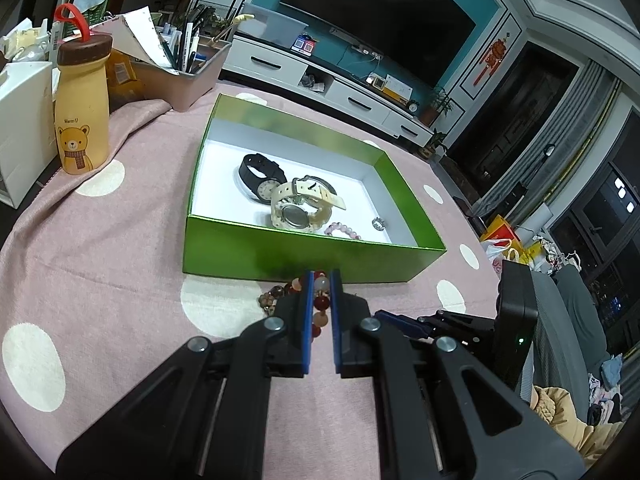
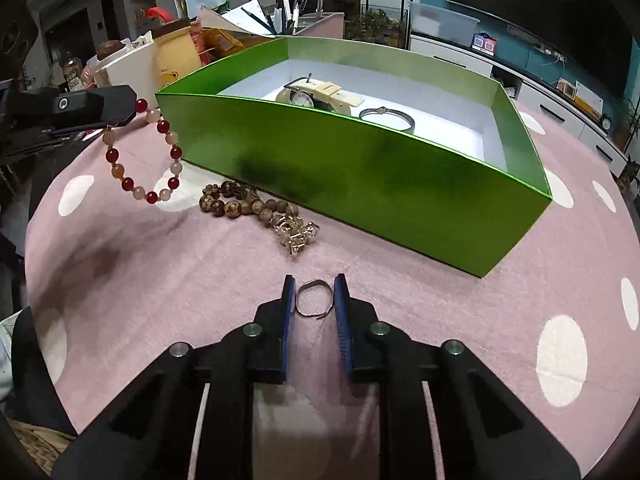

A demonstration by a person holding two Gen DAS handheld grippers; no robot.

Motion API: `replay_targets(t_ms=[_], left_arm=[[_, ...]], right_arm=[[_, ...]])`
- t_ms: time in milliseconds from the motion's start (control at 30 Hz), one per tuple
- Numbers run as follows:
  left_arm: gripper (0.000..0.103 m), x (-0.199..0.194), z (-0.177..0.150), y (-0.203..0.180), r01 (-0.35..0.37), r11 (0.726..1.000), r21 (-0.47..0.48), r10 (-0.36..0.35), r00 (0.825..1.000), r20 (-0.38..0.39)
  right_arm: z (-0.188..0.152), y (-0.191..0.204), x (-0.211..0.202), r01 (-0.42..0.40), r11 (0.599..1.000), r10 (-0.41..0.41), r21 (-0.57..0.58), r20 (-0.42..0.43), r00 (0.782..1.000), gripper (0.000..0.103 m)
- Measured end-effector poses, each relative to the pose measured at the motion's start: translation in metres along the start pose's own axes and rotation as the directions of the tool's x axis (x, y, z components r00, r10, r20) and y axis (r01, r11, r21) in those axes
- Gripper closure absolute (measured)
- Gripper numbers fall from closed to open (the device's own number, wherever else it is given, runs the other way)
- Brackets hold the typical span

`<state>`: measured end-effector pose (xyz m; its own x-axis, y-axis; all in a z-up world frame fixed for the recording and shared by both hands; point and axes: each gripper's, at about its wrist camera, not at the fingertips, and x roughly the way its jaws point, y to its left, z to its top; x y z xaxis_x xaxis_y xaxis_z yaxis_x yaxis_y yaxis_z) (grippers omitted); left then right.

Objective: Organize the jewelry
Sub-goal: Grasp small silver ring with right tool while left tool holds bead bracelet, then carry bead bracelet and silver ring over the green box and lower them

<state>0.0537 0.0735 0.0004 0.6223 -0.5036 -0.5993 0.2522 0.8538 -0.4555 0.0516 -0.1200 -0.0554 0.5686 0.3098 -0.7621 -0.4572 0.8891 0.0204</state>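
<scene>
On the left, the left gripper (image 2: 120, 114) has its fingers pinched tight on a red-and-peach bead bracelet (image 2: 154, 160), which hangs as a loose loop above the pink spotted cloth of the counter (image 2: 420, 312), just short of the green box (image 2: 360, 184). Only a bead or two sits in that grip, so a swing or a snag on the box's near wall could pull the loop free. In the middle lie a brown wooden bead string (image 2: 240, 200) and a clear crystal piece (image 2: 298, 234), untouched, near the wall. On the right, the right gripper (image 2: 314, 298) has its fingers narrowed around a thin wire ring (image 2: 313, 298), bent out of round, lying flat on the cloth. It is springy and slight; I judge it may flip out or buckle further
</scene>
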Motion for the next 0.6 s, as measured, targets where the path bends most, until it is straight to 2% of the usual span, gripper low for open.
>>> replay_targets(t_ms=[167,600], left_arm=[[0.096,0.001,-0.002,0.0,0.0,1.0,0.0,0.0,1.0,-0.003],[0.096,-0.009,0.009,-0.008,-0.013,1.0,0.018,0.013,1.0,0.027]], right_arm=[[-0.004,0.0,-0.008,0.001,1.0,-0.001,0.007,0.015,1.0,0.084],[0.01,-0.019,-0.072,0.019,0.998,-0.03,0.057,0.184,0.983,0.084]])
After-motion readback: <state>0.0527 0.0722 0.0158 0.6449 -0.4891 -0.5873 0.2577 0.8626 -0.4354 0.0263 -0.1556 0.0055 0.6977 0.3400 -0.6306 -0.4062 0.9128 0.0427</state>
